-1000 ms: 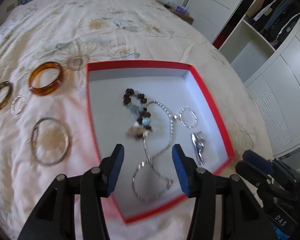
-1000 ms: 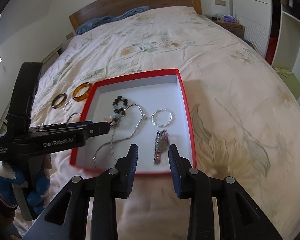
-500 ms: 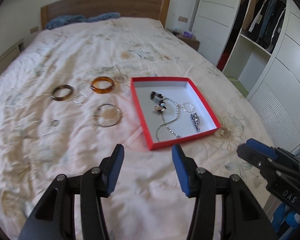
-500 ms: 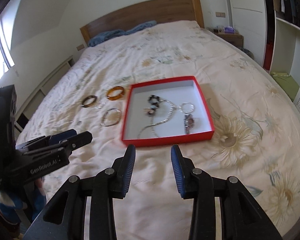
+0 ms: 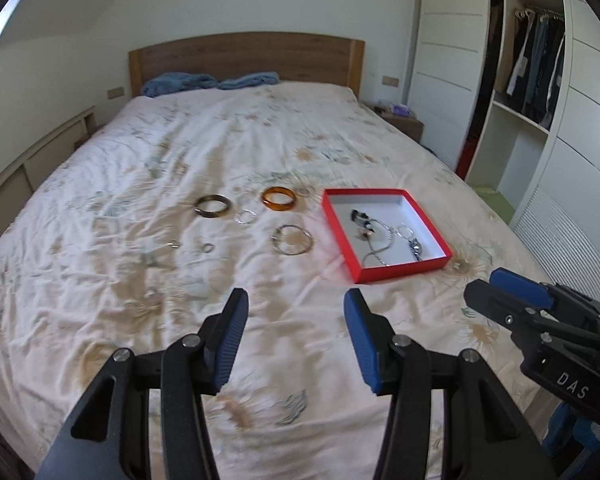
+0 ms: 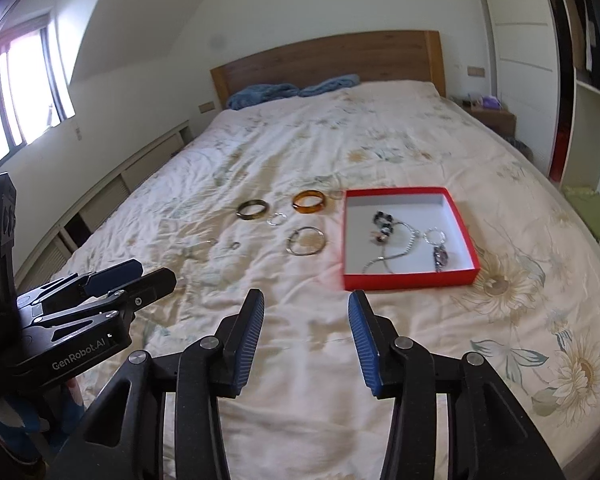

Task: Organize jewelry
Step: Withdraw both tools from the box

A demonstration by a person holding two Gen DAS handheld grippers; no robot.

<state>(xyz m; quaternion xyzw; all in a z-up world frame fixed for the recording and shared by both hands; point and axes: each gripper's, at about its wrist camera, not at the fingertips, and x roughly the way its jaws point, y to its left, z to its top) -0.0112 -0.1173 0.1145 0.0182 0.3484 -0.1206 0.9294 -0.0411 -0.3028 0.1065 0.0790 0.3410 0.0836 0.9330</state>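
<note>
A red box (image 5: pixel 402 270) (image 6: pixel 410 281) with a white inside lies on the bed and holds a bead bracelet (image 6: pixel 382 226), a silver chain (image 6: pixel 396 254), a small ring (image 6: pixel 435 236) and a watch (image 6: pixel 441 258). Left of the box lie an amber bangle (image 5: pixel 279 198) (image 6: pixel 309 201), a dark bangle (image 5: pixel 213 205) (image 6: pixel 253 209), a silver hoop (image 5: pixel 292 239) (image 6: pixel 306 241) and small silver pieces (image 5: pixel 246 216). My left gripper (image 5: pixel 296 304) and right gripper (image 6: pixel 305 306) are both open and empty, held well back from the box near the bed's foot.
The bed has a floral cover (image 5: pixel 220 152), a wooden headboard (image 5: pixel 244 58) and blue fabric (image 5: pixel 212 80) at its head. White wardrobes with an open shelf section (image 5: pixel 516 128) stand on the right. A window (image 6: pixel 16 96) is on the left wall.
Both grippers have pulled back and up from over the box to near the bed's foot. The jewelry in the box now lies far ahead. Both stay open and empty.
</note>
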